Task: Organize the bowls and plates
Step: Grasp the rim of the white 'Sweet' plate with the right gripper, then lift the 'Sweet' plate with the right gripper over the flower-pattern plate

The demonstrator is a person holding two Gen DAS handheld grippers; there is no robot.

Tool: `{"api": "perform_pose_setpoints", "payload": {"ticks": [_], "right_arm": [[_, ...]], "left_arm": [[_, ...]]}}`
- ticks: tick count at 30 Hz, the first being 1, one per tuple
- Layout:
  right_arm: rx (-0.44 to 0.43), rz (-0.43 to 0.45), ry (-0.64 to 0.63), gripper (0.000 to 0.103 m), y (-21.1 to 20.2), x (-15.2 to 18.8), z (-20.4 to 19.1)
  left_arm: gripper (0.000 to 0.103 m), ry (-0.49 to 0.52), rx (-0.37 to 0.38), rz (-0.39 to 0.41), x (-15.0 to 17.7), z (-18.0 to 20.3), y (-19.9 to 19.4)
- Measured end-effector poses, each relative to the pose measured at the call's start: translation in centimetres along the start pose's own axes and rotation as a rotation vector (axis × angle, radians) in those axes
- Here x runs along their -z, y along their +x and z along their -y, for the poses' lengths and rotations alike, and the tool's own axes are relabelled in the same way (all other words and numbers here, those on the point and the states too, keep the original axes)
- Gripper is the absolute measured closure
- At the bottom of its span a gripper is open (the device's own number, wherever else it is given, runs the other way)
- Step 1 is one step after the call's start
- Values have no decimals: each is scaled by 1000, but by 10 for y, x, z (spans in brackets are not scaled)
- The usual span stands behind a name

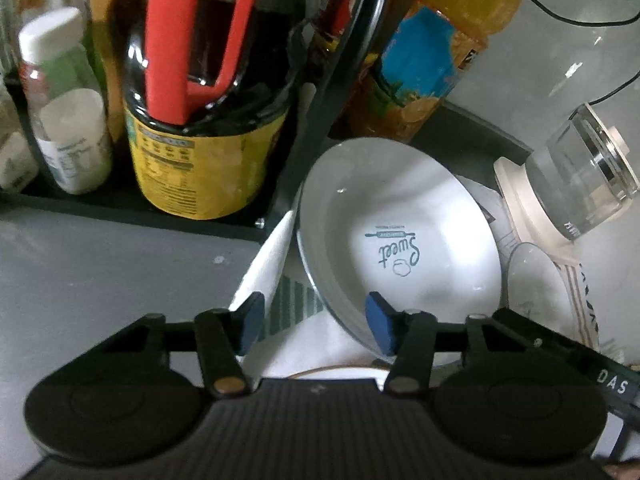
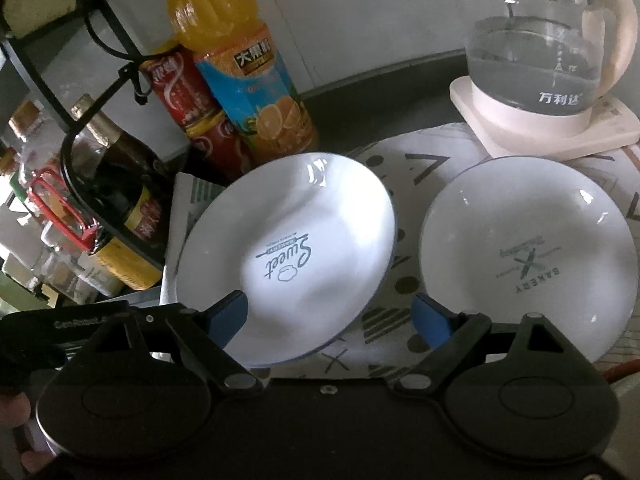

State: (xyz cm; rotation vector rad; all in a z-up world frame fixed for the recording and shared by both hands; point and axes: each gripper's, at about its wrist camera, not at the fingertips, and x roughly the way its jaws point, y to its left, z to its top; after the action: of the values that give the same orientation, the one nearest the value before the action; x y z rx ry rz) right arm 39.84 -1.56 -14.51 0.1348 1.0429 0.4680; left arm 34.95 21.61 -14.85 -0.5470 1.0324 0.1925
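A white plate printed "Sweet" rests on a patterned cloth, its left side raised. My left gripper straddles the plate's near rim: one blue pad is inside the plate and the other is outside over the cloth, with clear gaps to the rim. My right gripper stands open over the near right edge of the same plate, touching nothing. A second white plate marked "BAKERY" lies flat to the right. In the right wrist view the left gripper's black body shows at the plate's left.
A black rack with a dark sauce bottle and small jars stands left of the plates. An orange juice bottle and a red can stand behind. A glass kettle on its base is at the back right. Another plate's rim shows under the left gripper.
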Motion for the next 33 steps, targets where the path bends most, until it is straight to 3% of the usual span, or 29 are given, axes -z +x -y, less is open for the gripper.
{"api": "perform_pose_setpoints", "payload": {"ticks": [6, 8, 11, 18, 20, 24, 33], "right_arm": [[33, -78, 41, 52, 24, 1, -1], [36, -102, 59, 61, 32, 2, 0], [76, -122, 84, 70, 42, 3, 2], [119, -91, 99, 73, 53, 4, 0], [137, -68, 97, 80, 53, 5, 1], [127, -13, 129, 88, 42, 5, 5], [120, 42, 84, 89, 17, 12, -5]], "left_arm": [[70, -15, 19, -37, 0, -4, 23], [71, -14, 29, -39, 0, -6, 29], [77, 2, 38, -42, -1, -4, 35], [82, -1, 54, -49, 0, -3, 47], [87, 4, 67, -41, 0, -3, 49], [87, 50, 35, -2, 4, 6, 42], [87, 68, 24, 22, 7, 9, 17]]}}
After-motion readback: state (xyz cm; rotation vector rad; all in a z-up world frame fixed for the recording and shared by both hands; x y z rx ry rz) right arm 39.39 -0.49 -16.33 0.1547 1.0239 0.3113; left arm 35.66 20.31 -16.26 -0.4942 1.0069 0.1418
